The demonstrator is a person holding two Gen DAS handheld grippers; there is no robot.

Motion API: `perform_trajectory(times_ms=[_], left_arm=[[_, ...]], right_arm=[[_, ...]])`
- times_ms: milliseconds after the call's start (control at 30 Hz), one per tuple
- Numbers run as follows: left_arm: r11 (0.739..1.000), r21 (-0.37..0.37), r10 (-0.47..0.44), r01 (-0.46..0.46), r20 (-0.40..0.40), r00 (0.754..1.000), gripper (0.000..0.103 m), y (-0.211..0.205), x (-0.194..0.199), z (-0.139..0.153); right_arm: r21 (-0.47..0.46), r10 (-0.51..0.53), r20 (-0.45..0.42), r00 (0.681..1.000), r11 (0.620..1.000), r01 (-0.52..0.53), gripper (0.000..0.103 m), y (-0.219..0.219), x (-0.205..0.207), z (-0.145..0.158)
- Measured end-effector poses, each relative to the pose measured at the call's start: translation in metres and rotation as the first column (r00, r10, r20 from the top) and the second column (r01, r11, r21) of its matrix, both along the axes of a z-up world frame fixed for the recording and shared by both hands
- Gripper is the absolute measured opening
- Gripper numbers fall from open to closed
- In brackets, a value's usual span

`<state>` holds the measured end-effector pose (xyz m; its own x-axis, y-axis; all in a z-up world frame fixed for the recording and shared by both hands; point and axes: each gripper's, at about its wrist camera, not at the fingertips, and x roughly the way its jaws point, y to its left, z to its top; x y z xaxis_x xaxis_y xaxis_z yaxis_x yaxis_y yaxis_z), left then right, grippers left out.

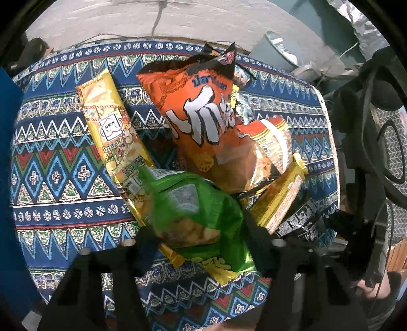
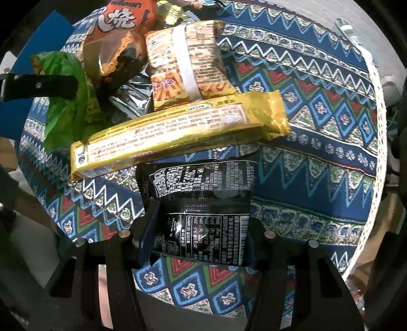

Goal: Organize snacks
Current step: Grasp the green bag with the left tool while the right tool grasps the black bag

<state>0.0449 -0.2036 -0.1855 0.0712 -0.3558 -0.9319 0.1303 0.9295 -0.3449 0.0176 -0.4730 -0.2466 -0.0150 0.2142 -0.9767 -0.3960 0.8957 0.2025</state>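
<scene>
A pile of snack packs lies on a round table with a patterned blue cloth. My left gripper is shut on a green snack bag; the bag also shows at the left of the right wrist view. My right gripper is shut on a black snack pack, which also shows in the left wrist view. An orange chip bag lies in the middle. A long yellow pack lies to its left. Another long gold pack lies across, just beyond the black pack.
A banded pack of stick snacks lies behind the gold pack. The table's lace-trimmed edge curves on the right. A dark chair stands to the right of the table. A pale wall rises behind.
</scene>
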Motion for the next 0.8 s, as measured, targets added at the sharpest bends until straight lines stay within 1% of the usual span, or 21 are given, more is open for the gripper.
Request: perform_trajectory(times_ms=[100, 233, 300, 367, 433, 467, 567, 667, 800], left_arm=[[1.0, -0.005, -0.011, 0.011, 0.01, 1.0, 0.055, 0.004, -0.004, 0.008], [0.999, -0.006, -0.036, 0.036, 0.024, 0.999, 0.052, 0.007, -0.01, 0.013], [0.999, -0.007, -0.043, 0.043, 0.03, 0.999, 0.051, 0.008, -0.013, 0.015], [0.999, -0.012, -0.046, 0.047, 0.037, 0.998, 0.047, 0.01, -0.015, 0.018], [0.999, -0.015, -0.046, 0.047, 0.046, 0.998, 0.044, 0.014, -0.017, 0.023], [0.999, -0.014, -0.047, 0.047, 0.054, 0.997, 0.041, 0.016, -0.018, 0.027], [0.998, -0.014, -0.058, 0.06, 0.087, 0.995, 0.039, 0.019, -0.022, 0.038], [0.997, 0.003, -0.082, 0.082, 0.129, 0.988, 0.038, 0.023, -0.026, 0.05], [0.995, 0.013, -0.099, 0.098, 0.157, 0.983, 0.036, 0.026, -0.029, 0.058]], right_arm=[[0.014, -0.025, 0.004, 1.0, 1.0, 0.025, 0.045, -0.008, -0.001, 0.011], [-0.007, -0.046, 0.021, 0.999, 0.999, 0.046, 0.04, -0.022, 0.001, 0.022], [-0.011, -0.051, 0.018, 0.999, 0.999, 0.052, 0.04, -0.024, 0.001, 0.023], [-0.012, -0.048, 0.022, 0.999, 0.999, 0.048, 0.039, -0.023, 0.002, 0.026], [-0.018, -0.047, 0.036, 0.998, 0.999, 0.048, 0.038, -0.011, 0.0, 0.028], [-0.017, -0.049, 0.042, 0.998, 0.999, 0.05, 0.038, -0.005, -0.002, 0.03], [-0.015, -0.058, 0.061, 0.996, 0.998, 0.059, 0.037, -0.003, 0.002, 0.042], [-0.011, -0.074, 0.082, 0.994, 0.997, 0.075, 0.036, -0.003, 0.008, 0.056], [0.007, -0.097, 0.107, 0.989, 0.995, 0.097, 0.036, -0.005, 0.014, 0.072]])
